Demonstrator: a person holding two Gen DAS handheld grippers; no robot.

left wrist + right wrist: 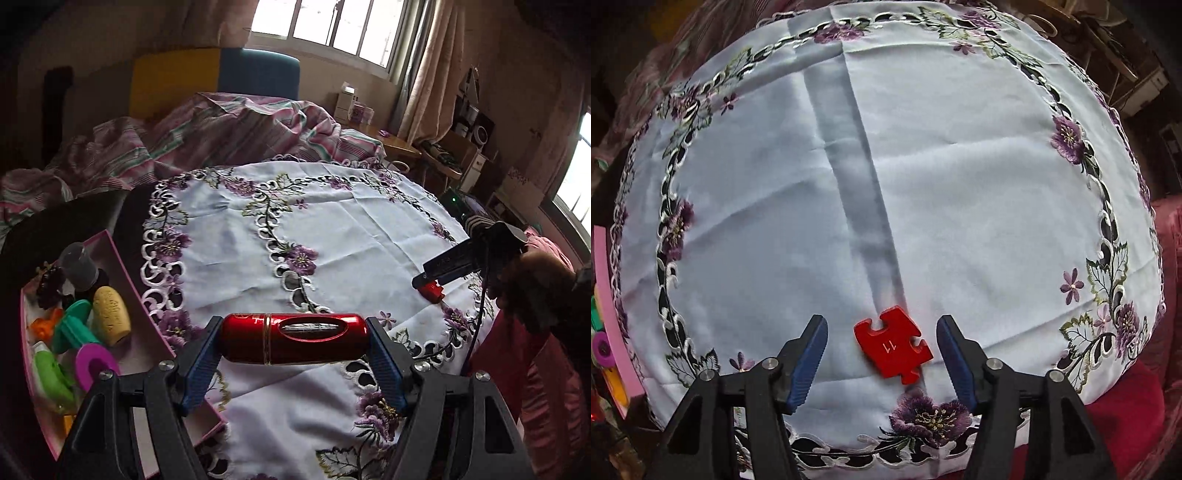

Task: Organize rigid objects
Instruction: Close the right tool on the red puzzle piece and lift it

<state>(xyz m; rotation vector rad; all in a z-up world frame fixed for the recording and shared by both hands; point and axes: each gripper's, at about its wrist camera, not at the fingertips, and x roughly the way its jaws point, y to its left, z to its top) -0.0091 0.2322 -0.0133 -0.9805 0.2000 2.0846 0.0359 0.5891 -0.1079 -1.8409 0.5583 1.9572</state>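
My left gripper [294, 323] is shut on a glossy red metal cylinder [293, 339] and holds it crosswise above the embroidered white tablecloth [351, 229], one blue pad on each end. At the right edge of the left wrist view a person's hand holds my right gripper [430, 282] low over a red piece [432, 291]. The right wrist view looks straight down. There the red jigsaw piece [892, 345], marked 11, lies flat on the cloth [960, 184]. My right gripper [881, 320] stands open around it, and neither pad presses on it.
A pink box [122, 266] at the cloth's left edge holds several toys, among them a yellow cork shape [110, 314], a green spool [74, 325] and a magenta disc [96, 363]. Its rim [605, 295] shows in the right wrist view. Striped bedding [184, 136] lies behind.
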